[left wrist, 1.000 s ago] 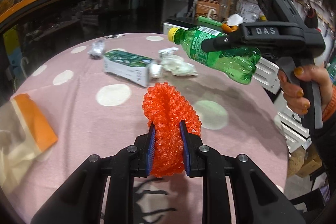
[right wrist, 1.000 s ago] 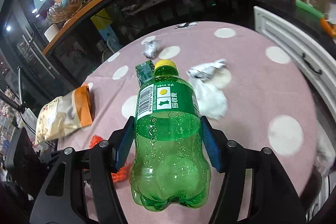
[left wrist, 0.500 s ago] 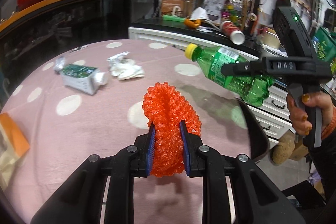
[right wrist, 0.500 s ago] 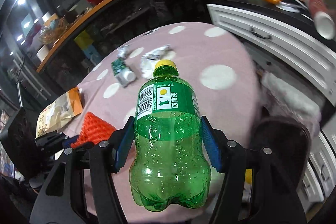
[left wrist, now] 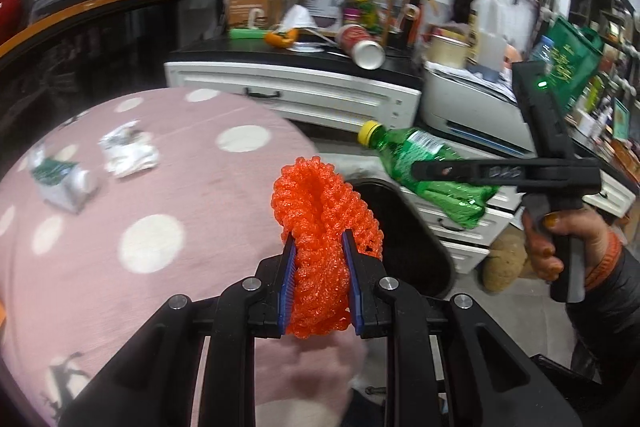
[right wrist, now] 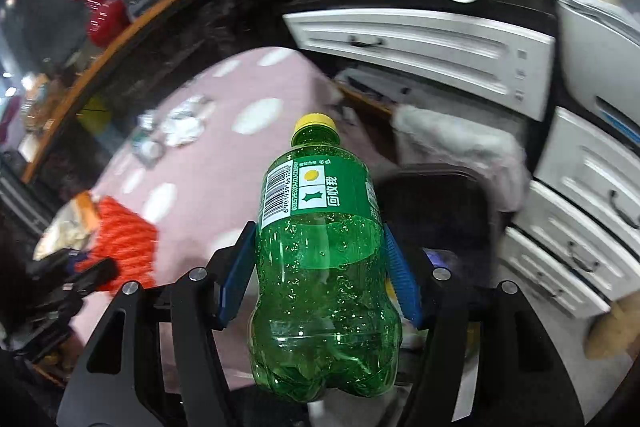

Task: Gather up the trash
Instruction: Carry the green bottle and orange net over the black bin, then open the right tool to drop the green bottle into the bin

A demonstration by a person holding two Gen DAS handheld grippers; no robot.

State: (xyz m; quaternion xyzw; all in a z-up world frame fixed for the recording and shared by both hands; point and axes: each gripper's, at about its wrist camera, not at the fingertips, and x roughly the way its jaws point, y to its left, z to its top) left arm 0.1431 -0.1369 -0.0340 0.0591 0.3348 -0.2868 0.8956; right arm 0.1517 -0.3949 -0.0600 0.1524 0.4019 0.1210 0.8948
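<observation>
A cluttered shop-like room with shelves, cardboard boxes and white drawer cabinets (left wrist: 304,99) surrounds a round surface (left wrist: 208,211) under a pink cloth with white dots.

In the left wrist view, the left claw (left wrist: 319,267) is pinched on an orange foam net (left wrist: 324,211), whose loops bulge above the blue pads, out near the surface's right edge. Just past that edge sits a black bin (left wrist: 404,227), dark and open-mouthed. Further right, the right claw (left wrist: 432,169) holds a green bottle (left wrist: 428,167) roughly level in the air, yellow cap pointing toward the surface, beyond the bin's far side. On the cloth behind lie a green carton (left wrist: 60,179) and crumpled white paper (left wrist: 130,153), not yet collected.

In the right wrist view, the right claw (right wrist: 320,271) is pressed against the bottle's (right wrist: 320,247) lower body, cap away from the camera. The bin (right wrist: 440,211) shows dark behind and to the right of the bottle, with something at its bottom too blurred to name. The net (right wrist: 124,243) and a snack bag (right wrist: 72,223) appear at left, blurred.

The step in hand looks like carrying both pieces to the bin. To do it well, each claw should be brought squarely over the opening before it lets go; the springy net may cling to the pads, so a wide release suits it, and the bottle would best drop base-first, clear of the rim.
</observation>
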